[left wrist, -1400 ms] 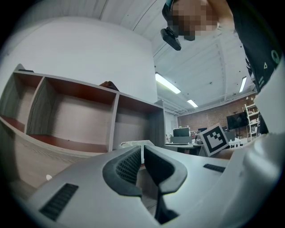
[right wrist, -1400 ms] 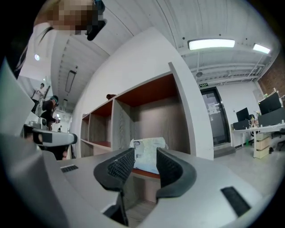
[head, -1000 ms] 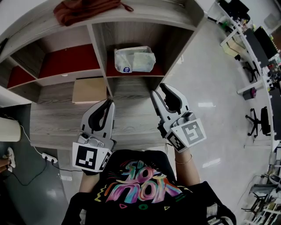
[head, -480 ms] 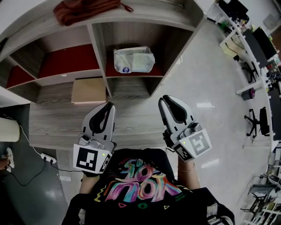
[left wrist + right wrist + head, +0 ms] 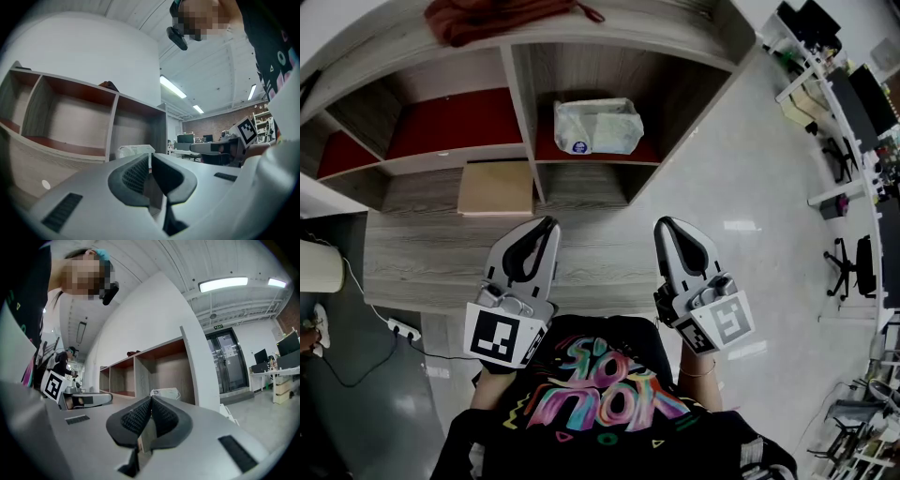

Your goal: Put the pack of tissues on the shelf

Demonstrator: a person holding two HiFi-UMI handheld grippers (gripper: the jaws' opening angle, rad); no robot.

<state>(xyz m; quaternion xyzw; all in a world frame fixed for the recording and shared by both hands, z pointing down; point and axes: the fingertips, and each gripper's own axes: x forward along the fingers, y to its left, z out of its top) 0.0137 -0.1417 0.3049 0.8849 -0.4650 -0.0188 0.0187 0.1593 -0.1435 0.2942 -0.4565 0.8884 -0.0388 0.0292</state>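
Pack of tissues lies in the right-hand compartment of the shelf, flat on its red floor. It sits toward the front and is clear of both side walls. Its long axis runs side to side across the opening. Nothing touches it.

Left tongs are closed, pads together, with nothing between them; the left gripper view shows the same. Right tongs have just been closing and now sit pad to pad, also empty, as the right gripper view confirms. Both are held level over the wood-grain desk, close to the person's body and well apart from the pack.

The pack lies straight ahead and further in, roughly between the lines of the two tongs. Each gripper view catches it just past its own tips. Neither hand is clearly nearer.

A tan flat board rests on the desk below the left compartment, away from both tongs.

Judgement: placing looks finished. Any correction would mean a straight reach forward, with the tongs taking the pack across its short side.
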